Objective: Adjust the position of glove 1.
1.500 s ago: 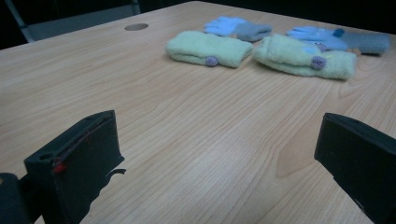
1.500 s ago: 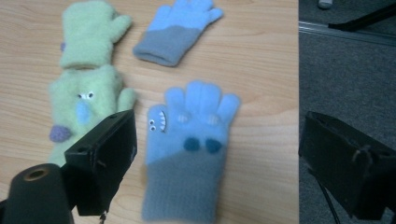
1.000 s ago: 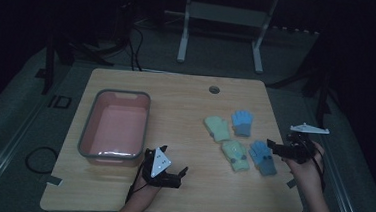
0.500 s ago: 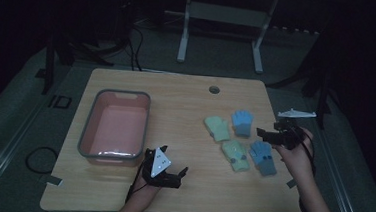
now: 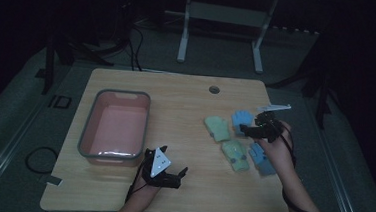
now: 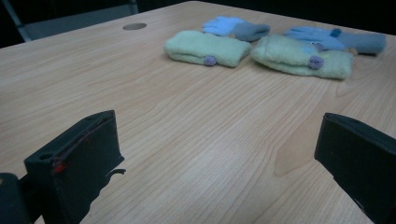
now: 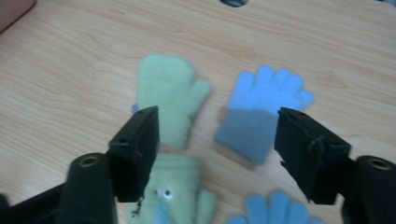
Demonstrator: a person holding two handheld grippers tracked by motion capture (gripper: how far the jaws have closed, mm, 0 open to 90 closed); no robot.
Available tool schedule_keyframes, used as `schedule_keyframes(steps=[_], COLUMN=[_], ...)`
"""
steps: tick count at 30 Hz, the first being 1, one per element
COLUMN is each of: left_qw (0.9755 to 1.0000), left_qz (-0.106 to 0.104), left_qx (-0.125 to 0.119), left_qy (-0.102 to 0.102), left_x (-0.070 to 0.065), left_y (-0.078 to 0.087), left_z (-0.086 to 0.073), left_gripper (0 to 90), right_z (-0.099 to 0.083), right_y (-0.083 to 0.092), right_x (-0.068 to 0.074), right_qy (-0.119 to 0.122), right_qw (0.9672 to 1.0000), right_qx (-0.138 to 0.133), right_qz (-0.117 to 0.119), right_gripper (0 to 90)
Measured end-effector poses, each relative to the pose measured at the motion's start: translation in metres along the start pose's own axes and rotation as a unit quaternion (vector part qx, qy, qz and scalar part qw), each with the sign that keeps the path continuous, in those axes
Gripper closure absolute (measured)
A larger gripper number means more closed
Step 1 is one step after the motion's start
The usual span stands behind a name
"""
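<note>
Four gloves lie on the right half of the wooden table. A green mitten (image 5: 217, 128) (image 7: 170, 93) and a blue glove (image 5: 240, 119) (image 7: 259, 107) lie farther back. A second green mitten (image 5: 236, 156) (image 7: 175, 196) and a second blue glove (image 5: 262, 161) (image 7: 275, 210) lie nearer. My right gripper (image 5: 246, 130) (image 7: 217, 149) hovers over the far blue glove's grey cuff. It is open; its jaws have just been closing, with nothing gripped between them. My left gripper (image 5: 180, 176) (image 6: 219, 163) rests open near the front edge, pointing at the gloves (image 6: 205, 48).
A pink tub with a grey rim (image 5: 88, 121) stands on the left half of the table. A round cable hole (image 5: 214, 90) sits near the far edge. Bare wood lies between the tub and the gloves. A white desk frame (image 5: 183, 30) stands behind the table.
My right gripper has moved away from the near blue glove, up the table to the far blue glove. The left gripper has stayed where it was.
</note>
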State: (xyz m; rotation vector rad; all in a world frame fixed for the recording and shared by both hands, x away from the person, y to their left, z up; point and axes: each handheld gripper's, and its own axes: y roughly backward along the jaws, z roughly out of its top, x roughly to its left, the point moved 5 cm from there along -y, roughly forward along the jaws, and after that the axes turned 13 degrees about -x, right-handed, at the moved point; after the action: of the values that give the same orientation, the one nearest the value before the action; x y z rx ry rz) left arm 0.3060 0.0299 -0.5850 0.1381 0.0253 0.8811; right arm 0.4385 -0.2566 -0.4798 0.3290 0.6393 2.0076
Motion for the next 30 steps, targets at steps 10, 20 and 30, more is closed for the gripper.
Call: schedule_keyframes(steps=[10,20,30], left_qw=[1.0,1.0,0.9999], left_qz=[-0.005,-0.009,-0.014], left_qx=[0.0,0.0,0.003], left_qy=[0.0,-0.001,-0.005], left_x=[0.0,-0.001,-0.002], left_y=[0.0,0.0,0.001], left_z=[0.0,0.0,0.0], left_gripper=[0.5,0.5,0.5], right_z=[0.007,0.011,0.004], right_y=[-0.028,-0.057,-0.087], right_x=[0.024,0.041,0.047], right_qy=[0.006,0.011,0.012], right_qw=[0.9998,0.999,0.9966], right_qx=[0.009,0.03,0.069], right_qz=[0.018,0.03,0.042], right_gripper=[36.1,36.6,46.7])
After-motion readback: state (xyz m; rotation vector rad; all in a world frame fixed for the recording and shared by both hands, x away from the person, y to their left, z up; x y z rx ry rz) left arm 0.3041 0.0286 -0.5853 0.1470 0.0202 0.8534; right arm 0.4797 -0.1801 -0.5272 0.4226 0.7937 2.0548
